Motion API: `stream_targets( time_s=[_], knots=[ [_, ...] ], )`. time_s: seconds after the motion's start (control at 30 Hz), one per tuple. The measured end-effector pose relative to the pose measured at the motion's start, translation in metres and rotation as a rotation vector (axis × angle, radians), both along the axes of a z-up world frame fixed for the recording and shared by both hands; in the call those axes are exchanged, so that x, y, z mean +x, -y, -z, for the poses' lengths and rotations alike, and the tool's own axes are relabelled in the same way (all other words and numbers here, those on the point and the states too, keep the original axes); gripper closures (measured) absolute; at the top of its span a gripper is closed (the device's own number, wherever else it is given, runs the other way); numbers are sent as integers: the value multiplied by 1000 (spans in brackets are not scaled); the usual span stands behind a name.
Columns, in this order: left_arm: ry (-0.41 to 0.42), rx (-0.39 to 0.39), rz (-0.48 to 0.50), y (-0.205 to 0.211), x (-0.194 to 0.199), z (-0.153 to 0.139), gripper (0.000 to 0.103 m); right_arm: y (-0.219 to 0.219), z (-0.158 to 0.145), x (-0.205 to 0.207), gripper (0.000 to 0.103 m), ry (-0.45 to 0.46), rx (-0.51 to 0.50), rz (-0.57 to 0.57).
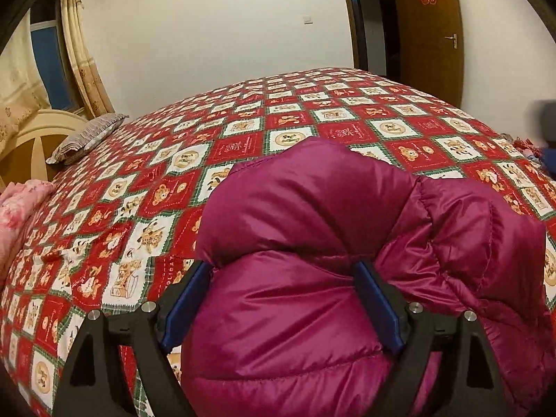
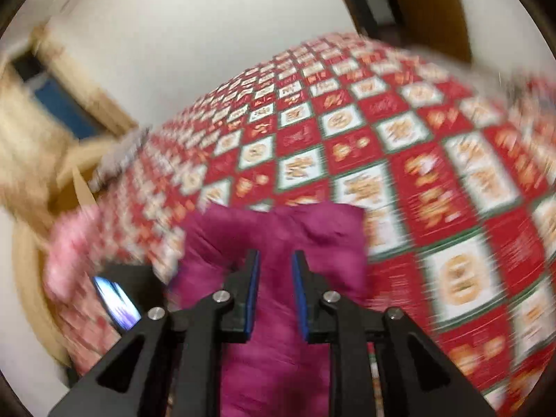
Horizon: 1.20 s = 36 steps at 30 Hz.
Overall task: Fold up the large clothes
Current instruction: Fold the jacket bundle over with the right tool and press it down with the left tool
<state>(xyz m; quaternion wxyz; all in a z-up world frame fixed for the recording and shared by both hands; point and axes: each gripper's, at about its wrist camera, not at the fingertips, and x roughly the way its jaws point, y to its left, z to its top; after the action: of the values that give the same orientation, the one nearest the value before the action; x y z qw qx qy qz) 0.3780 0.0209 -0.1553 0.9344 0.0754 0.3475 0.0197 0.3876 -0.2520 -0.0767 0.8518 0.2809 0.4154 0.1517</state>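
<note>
A magenta quilted puffer jacket point(image 1: 312, 229) lies bunched on the bed. My left gripper point(image 1: 283, 266) has its blue pads point(image 1: 189, 295) set wide on either side of a thick puffy fold of the jacket, pressing into it. In the blurred right wrist view, my right gripper point(image 2: 275, 255) has its jaws close together with a strip of the jacket point(image 2: 278, 229) between the pads point(image 2: 255, 278). The jacket runs under and beyond both grippers.
The bed carries a red, white and green bear-patterned quilt point(image 1: 243, 132). A grey pillow point(image 1: 87, 137) and cream headboard point(image 1: 31, 139) are at the left, a pink blanket point(image 1: 17, 208) at the left edge. A wooden door point(image 1: 427, 31) stands behind. A phone-like screen point(image 2: 116, 300) shows left of my right gripper.
</note>
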Motion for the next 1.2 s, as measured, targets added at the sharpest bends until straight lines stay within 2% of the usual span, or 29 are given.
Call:
stream_targets(
  time_s=[0.1,0.17,0.27,0.33,0.5,0.63,0.7,0.87,0.97,1.07,1.2],
  knots=[
    [-9,-21,-5,-5,0,0,16,-21,22,17,80,-55,-28,110],
    [-12,-41,-5,-8,-1,1,15,-22,52,22,80,-113,-37,191],
    [-23,-68,-5,-11,1,2,14,-17,78,19,84,-135,-47,224],
    [-27,-69,-4,-10,1,2,14,-19,83,19,89,-109,-104,220],
    [-53,-95,12,-15,4,-4,13,-34,93,20,89,-39,-286,197],
    [-21,-43,14,-16,10,-20,14,-47,101,22,88,7,-433,167],
    [-5,-9,-2,-16,19,-23,13,-50,104,28,87,7,-457,144],
    [-71,-54,-41,-22,44,-4,8,-62,106,34,87,11,-555,93],
    [-87,-46,-64,-22,51,5,5,-65,109,40,87,21,-582,67],
    [-103,-38,-75,-20,56,12,4,-62,112,43,87,22,-550,67],
    [-132,-67,-92,-24,64,22,3,-60,114,49,87,24,-534,68]
  ],
)
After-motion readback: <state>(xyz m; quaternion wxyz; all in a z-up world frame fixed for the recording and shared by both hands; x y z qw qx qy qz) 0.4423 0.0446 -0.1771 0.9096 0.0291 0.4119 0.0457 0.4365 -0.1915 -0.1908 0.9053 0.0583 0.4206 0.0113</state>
